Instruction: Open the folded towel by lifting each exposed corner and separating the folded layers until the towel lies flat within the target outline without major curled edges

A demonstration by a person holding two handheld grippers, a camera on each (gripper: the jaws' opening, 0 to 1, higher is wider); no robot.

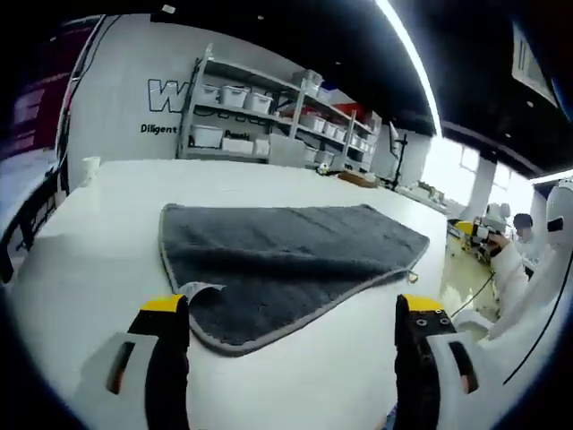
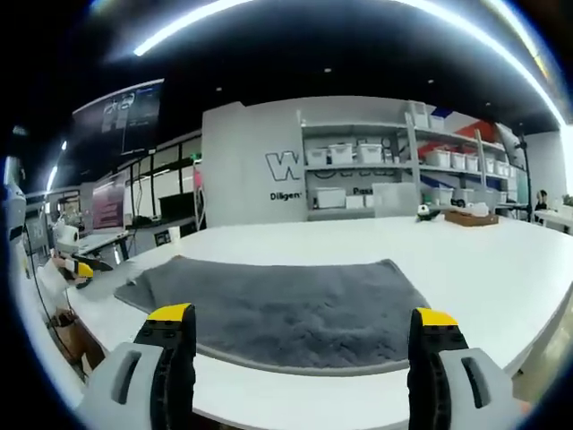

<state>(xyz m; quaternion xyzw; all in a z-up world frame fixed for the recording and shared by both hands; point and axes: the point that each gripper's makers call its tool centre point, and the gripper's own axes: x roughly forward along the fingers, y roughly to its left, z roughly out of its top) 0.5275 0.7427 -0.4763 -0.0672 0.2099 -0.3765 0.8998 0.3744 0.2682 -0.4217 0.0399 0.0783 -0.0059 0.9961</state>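
Rising from the bottom of the left gripper view, the left gripper [image 1: 294,327] shows its two black fingers [image 1: 168,354] with yellow tips spread wide apart, released and holding nothing. Between the tips lies the near end of the gray towel [image 1: 286,260], which rests on the white bench [image 1: 98,251]. The towel's near edge has a pale trim, and close to the left-hand fingertip a small white tag [image 1: 199,290] curls up from that edge. The towel looks doubled here, an upper layer sloping down toward a rounded near corner, and the fingers do not touch it as far as can be told. Beyond the towel the bench stretches away to a white wall with dark lettering [image 1: 170,94] and a metal shelf rack [image 1: 269,112] stacked with white bins. At the right edge of this view a person in white [image 1: 528,260] sits at another work surface.

In the right gripper view, the right gripper [image 2: 303,345] also has its yellow-tipped fingers [image 2: 172,358] held wide and released, with nothing between them but the towel [image 2: 277,309] lying on the bench [image 2: 501,260] just past the tips. From this side the towel spreads as a broad gray sheet with its pale-trimmed edge nearest the fingers. Behind it stand the same wall and shelves [image 2: 385,170], and a small brown box [image 2: 470,216] sits far back on the bench. At the left edge a yellow-tipped gripper [image 2: 82,269] shows.
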